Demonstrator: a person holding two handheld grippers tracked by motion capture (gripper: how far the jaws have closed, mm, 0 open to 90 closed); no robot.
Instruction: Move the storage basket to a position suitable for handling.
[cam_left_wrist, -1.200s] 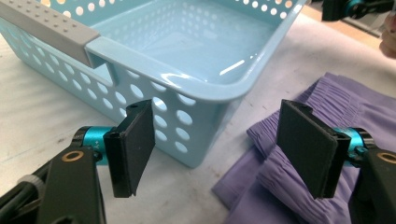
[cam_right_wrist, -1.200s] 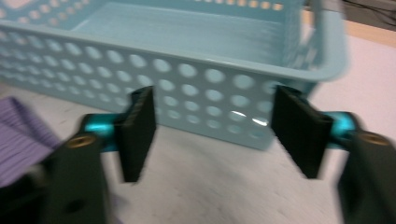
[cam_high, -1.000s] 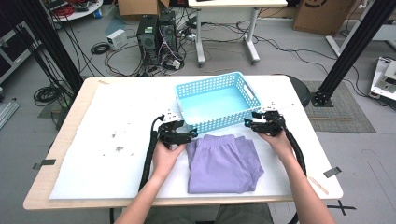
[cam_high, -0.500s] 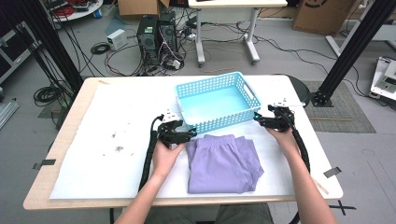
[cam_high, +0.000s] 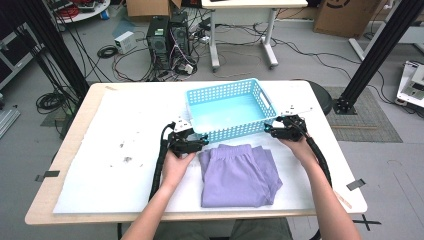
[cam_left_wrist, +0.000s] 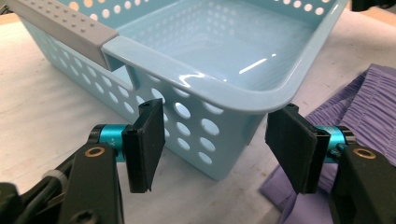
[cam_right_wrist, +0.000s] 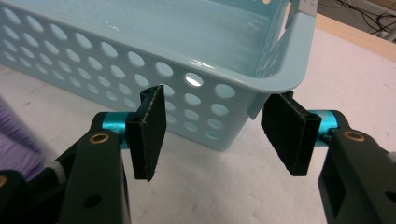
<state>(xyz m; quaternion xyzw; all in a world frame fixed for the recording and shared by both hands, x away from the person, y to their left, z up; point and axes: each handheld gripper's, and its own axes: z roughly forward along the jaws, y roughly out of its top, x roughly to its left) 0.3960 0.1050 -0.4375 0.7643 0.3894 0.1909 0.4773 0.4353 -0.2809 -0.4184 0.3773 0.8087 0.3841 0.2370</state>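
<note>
One blue basket (cam_high: 227, 109), one purple cloth (cam_high: 239, 174). My left gripper (cam_high: 199, 144) and right gripper (cam_high: 270, 131) straddle its near corners, jaws apart but just closing in, not gripping yet.

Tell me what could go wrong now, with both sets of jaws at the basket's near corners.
1. The left gripper and right gripper straddle rounded corners of the basket; both have just been closing, not yet pressing, and may slip off.
2. Uneven grip could tilt the basket.
3. The left jaws could catch the purple garment.
</note>
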